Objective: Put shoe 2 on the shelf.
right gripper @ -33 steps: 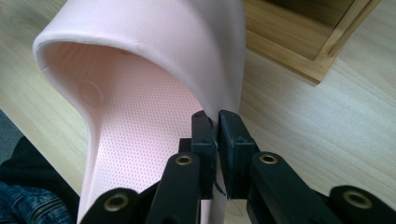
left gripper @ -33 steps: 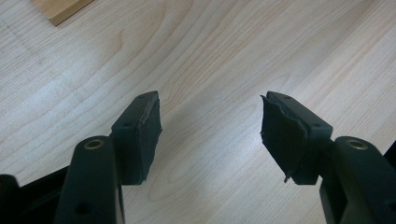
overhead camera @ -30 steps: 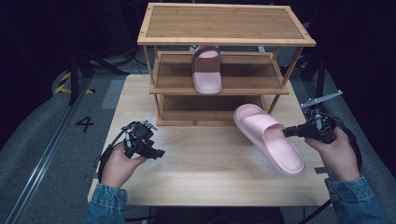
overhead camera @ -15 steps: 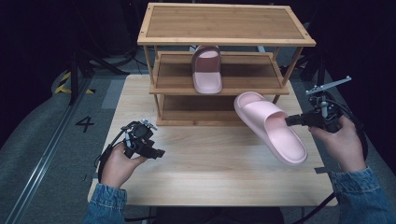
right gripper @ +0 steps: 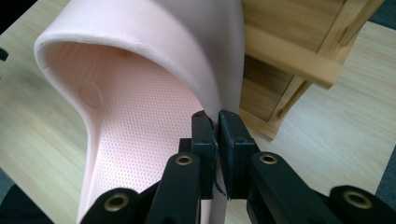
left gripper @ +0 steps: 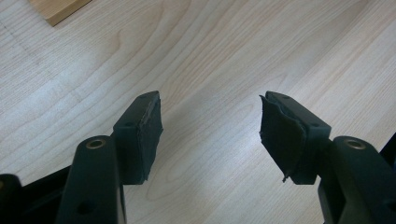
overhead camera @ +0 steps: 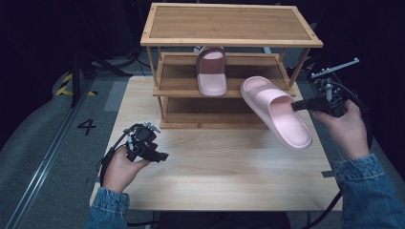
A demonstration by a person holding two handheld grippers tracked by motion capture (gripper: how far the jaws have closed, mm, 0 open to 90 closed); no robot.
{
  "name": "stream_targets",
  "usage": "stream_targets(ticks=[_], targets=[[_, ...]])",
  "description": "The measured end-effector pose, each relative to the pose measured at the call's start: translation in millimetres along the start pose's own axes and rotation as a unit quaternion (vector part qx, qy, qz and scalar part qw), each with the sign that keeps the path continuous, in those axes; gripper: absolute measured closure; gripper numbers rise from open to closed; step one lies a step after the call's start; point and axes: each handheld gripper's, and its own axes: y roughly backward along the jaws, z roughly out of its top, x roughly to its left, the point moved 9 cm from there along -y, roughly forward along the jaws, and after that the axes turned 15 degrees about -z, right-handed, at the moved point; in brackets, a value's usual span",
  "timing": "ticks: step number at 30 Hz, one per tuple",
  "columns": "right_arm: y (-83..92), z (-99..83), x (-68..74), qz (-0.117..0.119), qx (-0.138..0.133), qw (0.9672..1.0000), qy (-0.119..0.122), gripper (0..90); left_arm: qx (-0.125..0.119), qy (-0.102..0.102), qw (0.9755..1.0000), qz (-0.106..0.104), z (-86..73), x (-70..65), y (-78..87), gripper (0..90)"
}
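A pink slipper (overhead camera: 277,112) hangs in the air just right of the wooden shoe rack (overhead camera: 229,28), toe toward the rack. My right gripper (overhead camera: 295,105) is shut on the side edge of its strap. In the right gripper view the two black jaws pinch the strap wall of the slipper (right gripper: 140,112), right gripper (right gripper: 217,122). A second pink slipper (overhead camera: 211,70) lies on the rack's middle shelf. My left gripper (overhead camera: 162,155) rests low over the table's left front, open, with bare wood between its pads (left gripper: 144,135).
The light wood table (overhead camera: 224,171) carries the three-level rack at its back. The rack's right posts (overhead camera: 296,67) stand close to the held slipper. Dark floor with a marked number lies to the left.
My right hand has lifted the slipper off the table and carried it up and toward the rack. The left hand has stayed put.
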Motion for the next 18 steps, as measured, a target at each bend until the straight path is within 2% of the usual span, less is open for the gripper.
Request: stream_targets(ticks=[9, 18], targets=[[-16.1, 25.8, -5.1, -0.004, -0.001, 0.9998, -0.019, 85.9, 0.001, -0.002, 1.0000, -0.001, -0.3, -0.2, 0.7, 38.3], [-33.7, 43.5, -4.4, -0.006, -0.022, 0.9990, -0.039, 85.9, -0.001, -0.002, 1.0000, -0.005, -1.1, 0.7, 0.8, 38.2]])
